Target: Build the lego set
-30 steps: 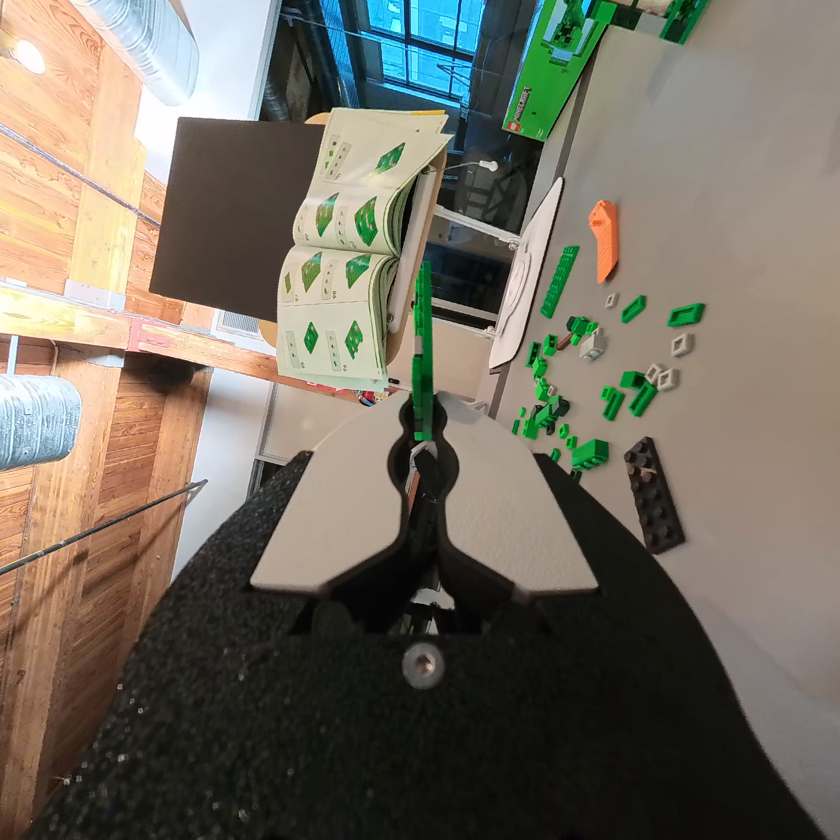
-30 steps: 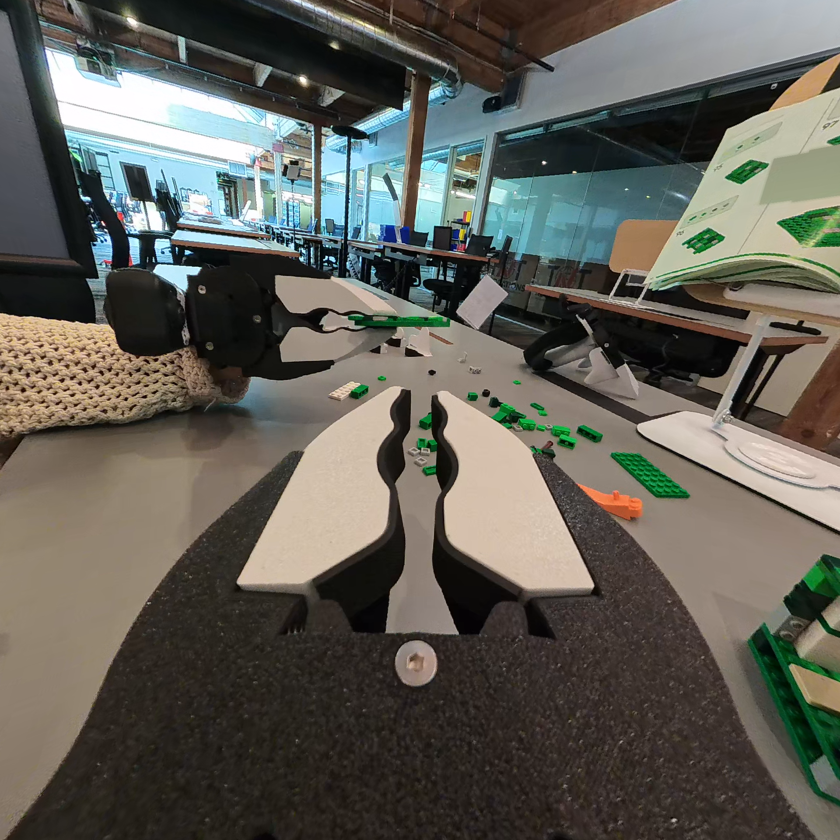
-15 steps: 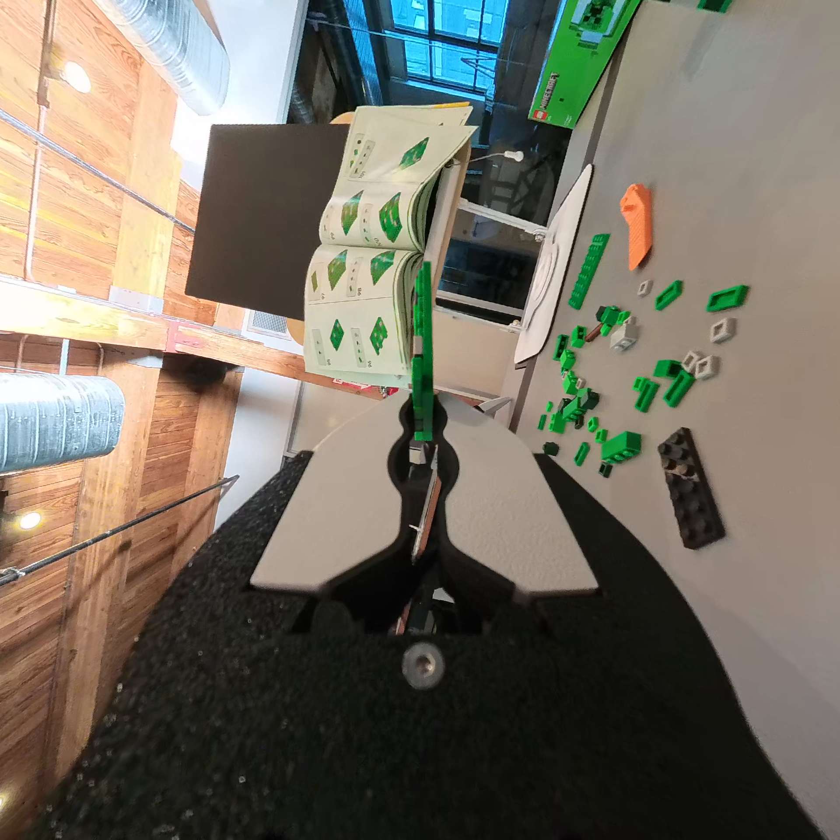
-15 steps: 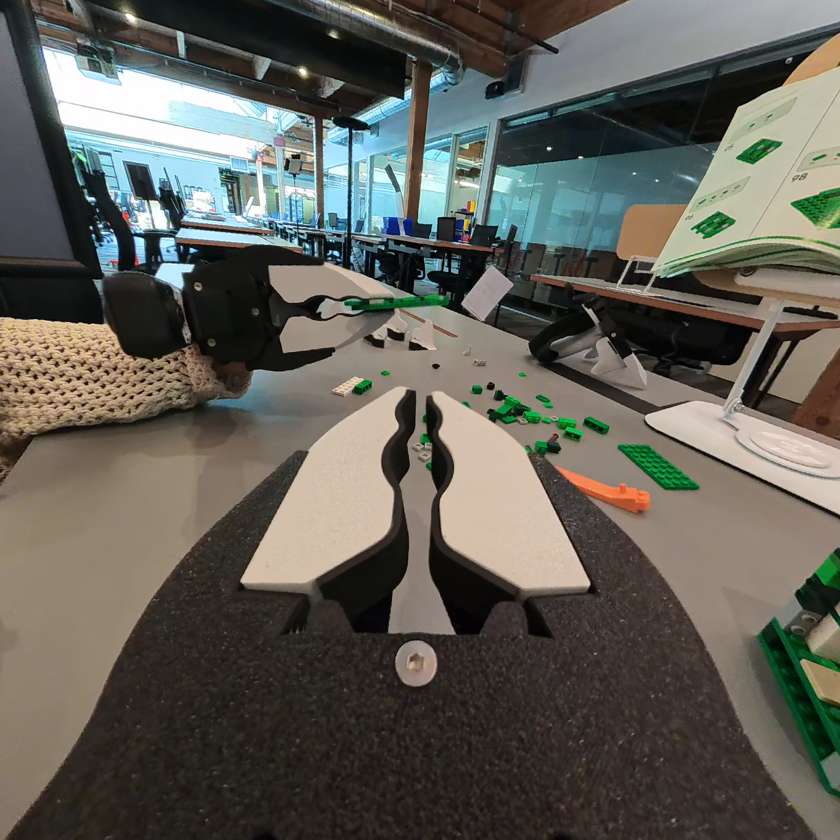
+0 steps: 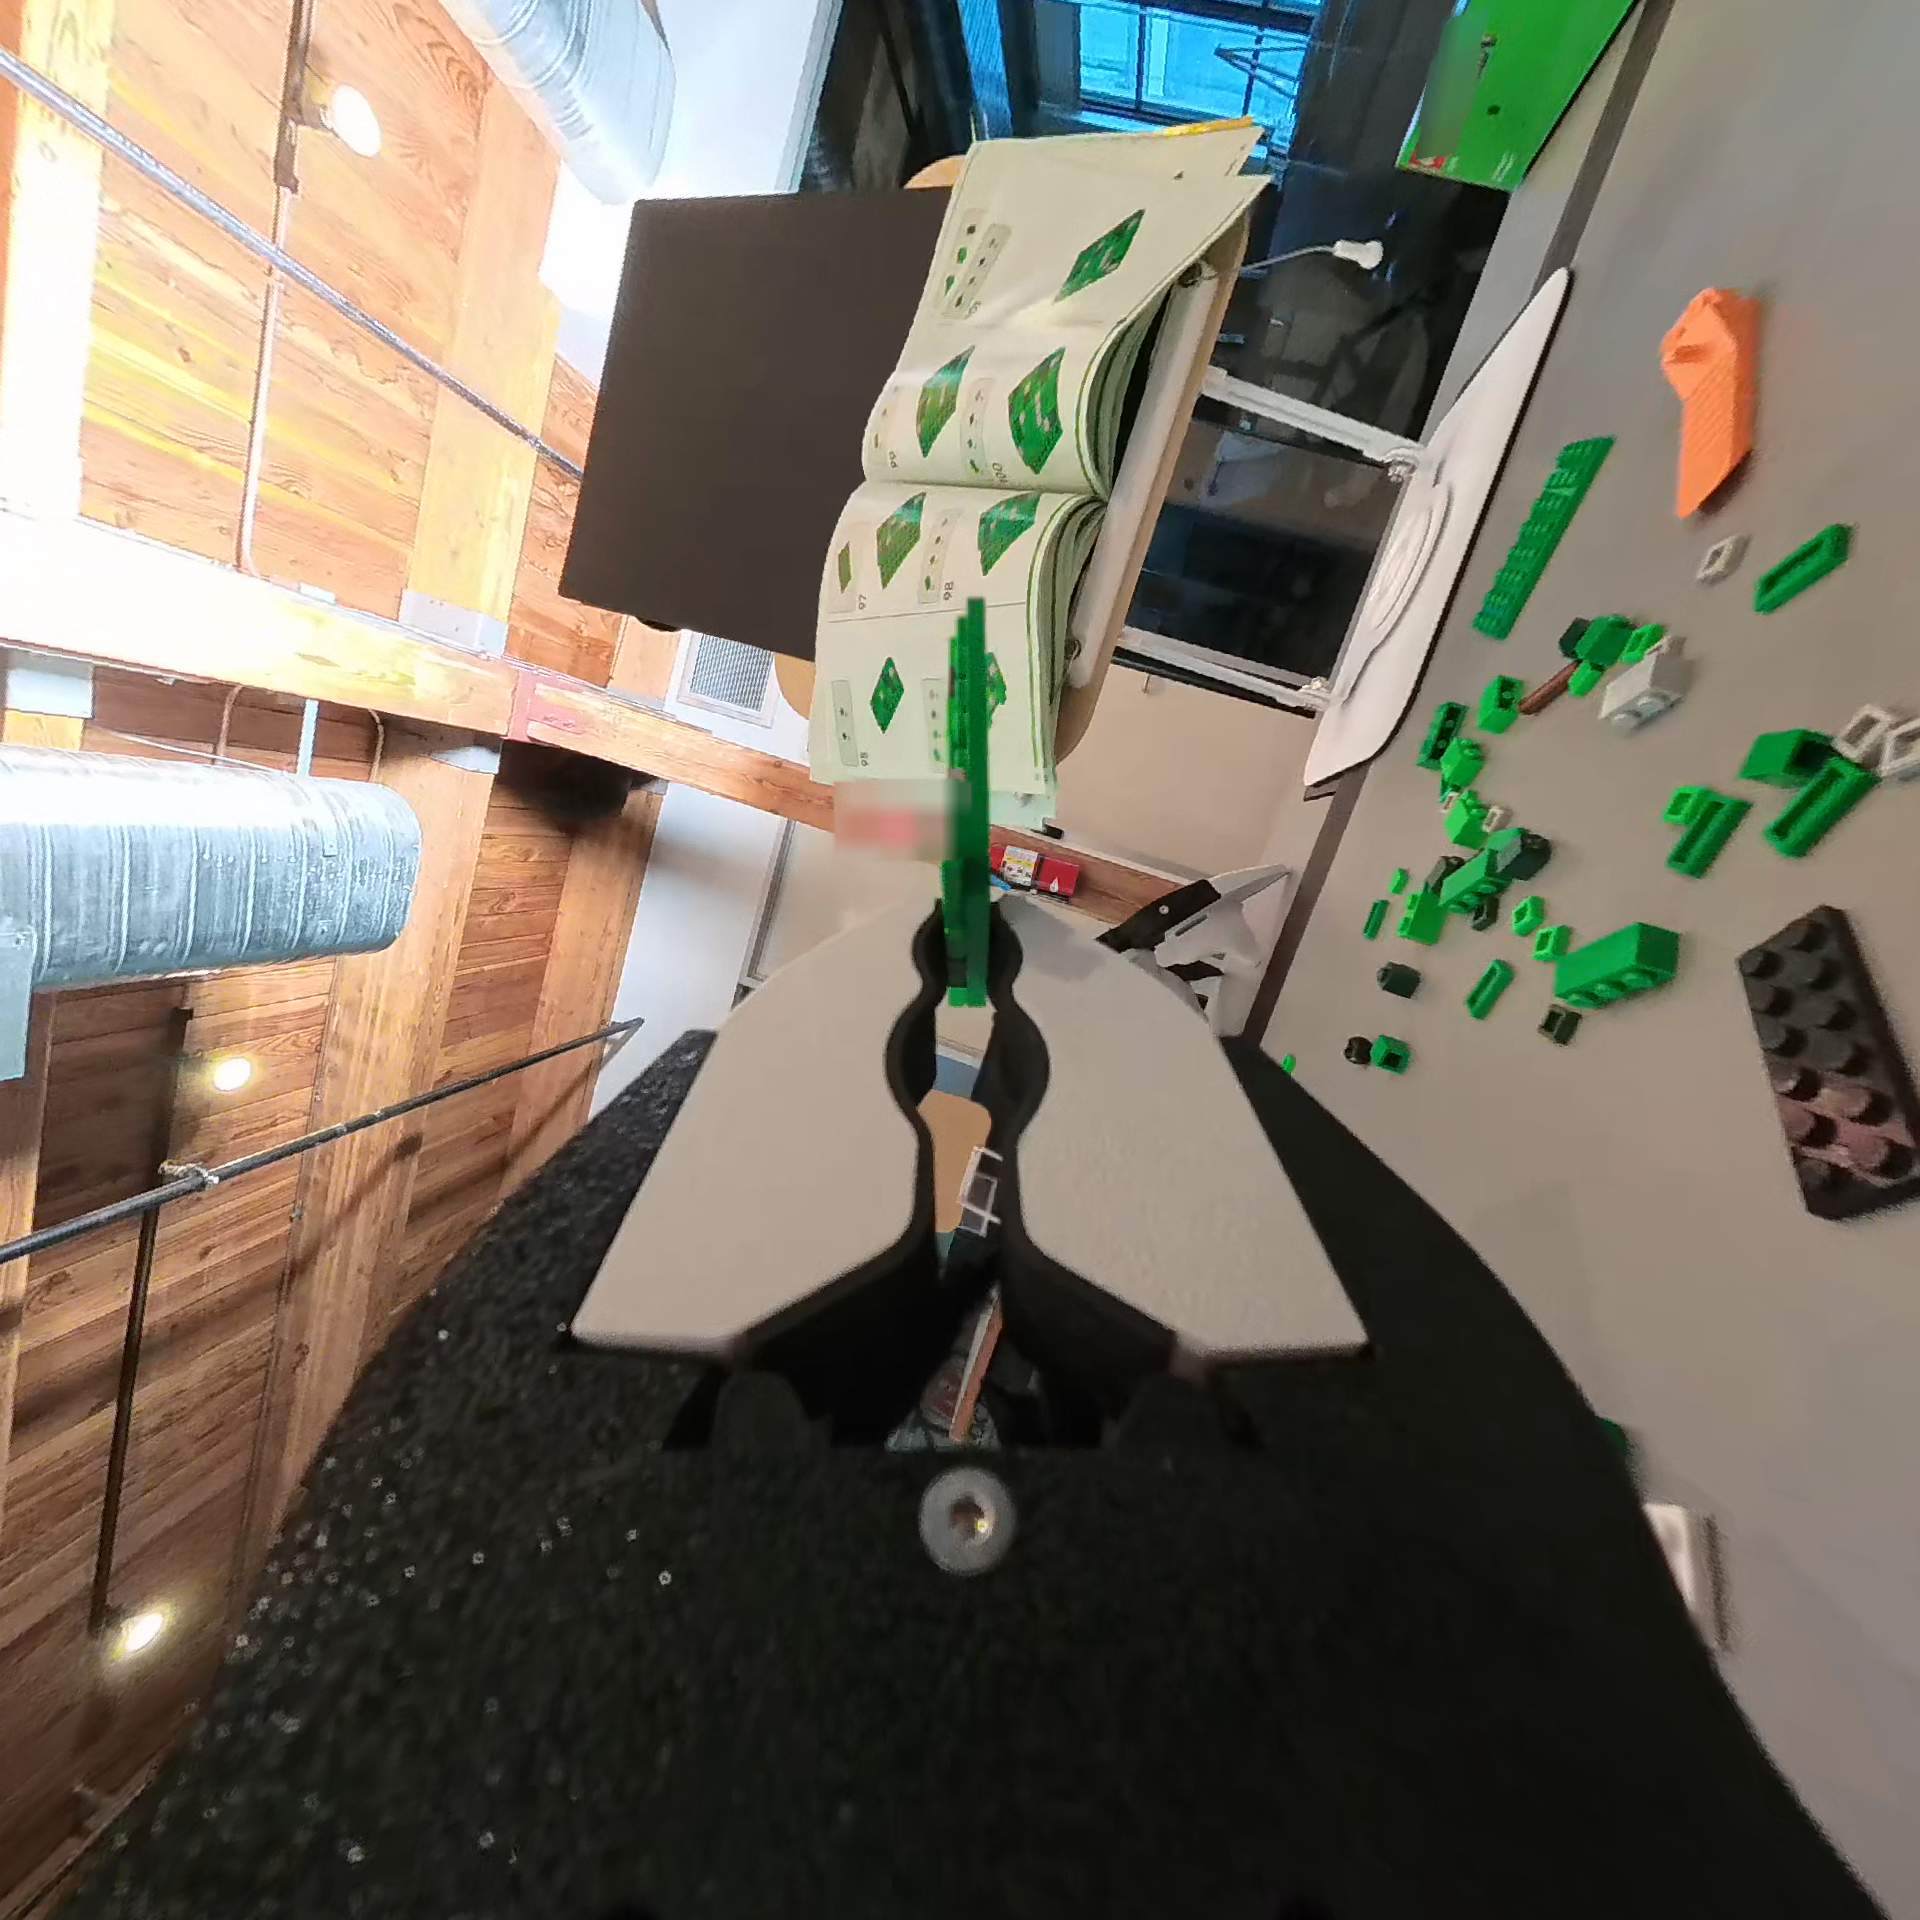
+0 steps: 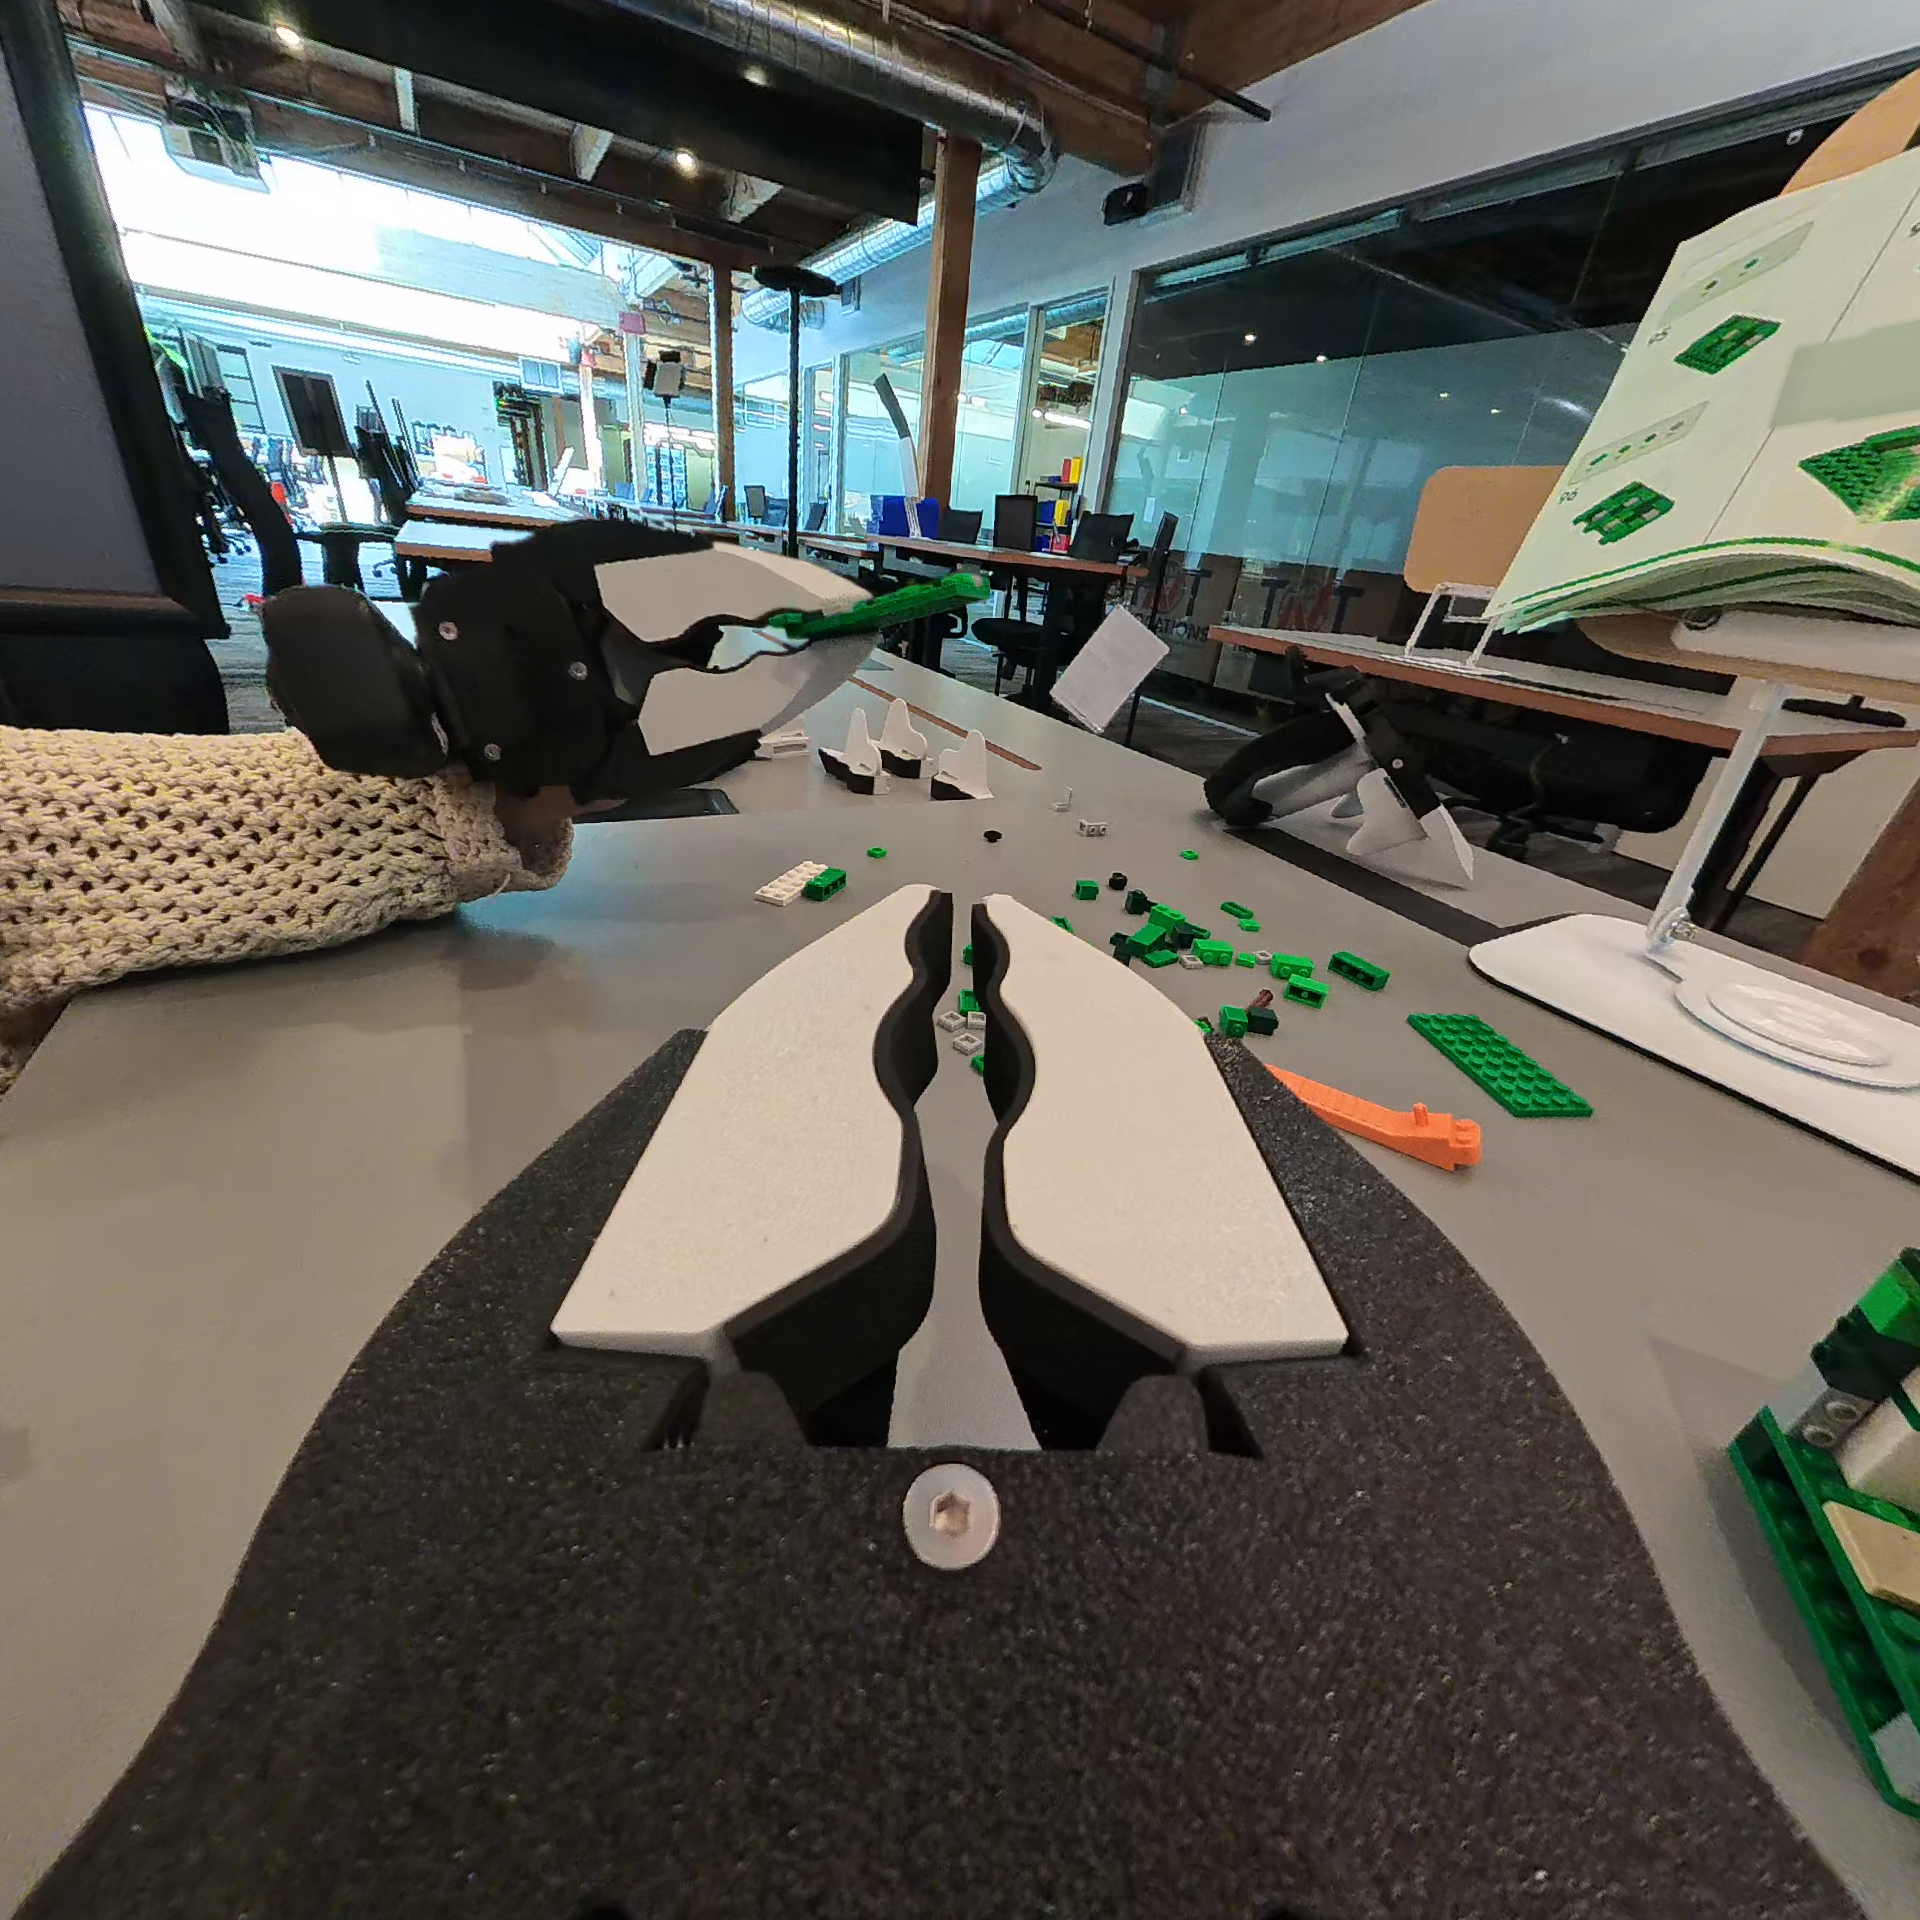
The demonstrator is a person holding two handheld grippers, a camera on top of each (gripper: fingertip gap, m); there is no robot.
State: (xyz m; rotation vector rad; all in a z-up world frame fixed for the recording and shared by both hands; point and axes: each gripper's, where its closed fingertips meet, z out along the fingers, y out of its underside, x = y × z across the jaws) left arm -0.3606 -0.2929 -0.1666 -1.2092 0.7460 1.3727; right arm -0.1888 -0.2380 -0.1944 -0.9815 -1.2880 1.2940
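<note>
You are clamping green plate assembly by one end only in left gripper, above table; it is risking pivoting or slipping. Long axis is running along fingers, free end pointing forward toward instruction booklet. Right gripper is nearly closed, holding nothing.

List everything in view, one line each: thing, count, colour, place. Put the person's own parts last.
Table: one, grey, under everything.
Loose bricks: many, mostly green, a few white and black, scattered mid-table.
Flat plate: one, green, beside the stand's base.
Brick separator: one, orange, near the flat plate.
Black plate: one, lying near the loose bricks.
Instruction booklet: one, pale green, open on a white stand.
Partial build: one, green, right edge.
Spare grippers: several, black and white, far table.
Sleeve: one, cream knit.
Left tongs: shut on a thin green plate.
Right tongs: nearly closed, empty.
</note>
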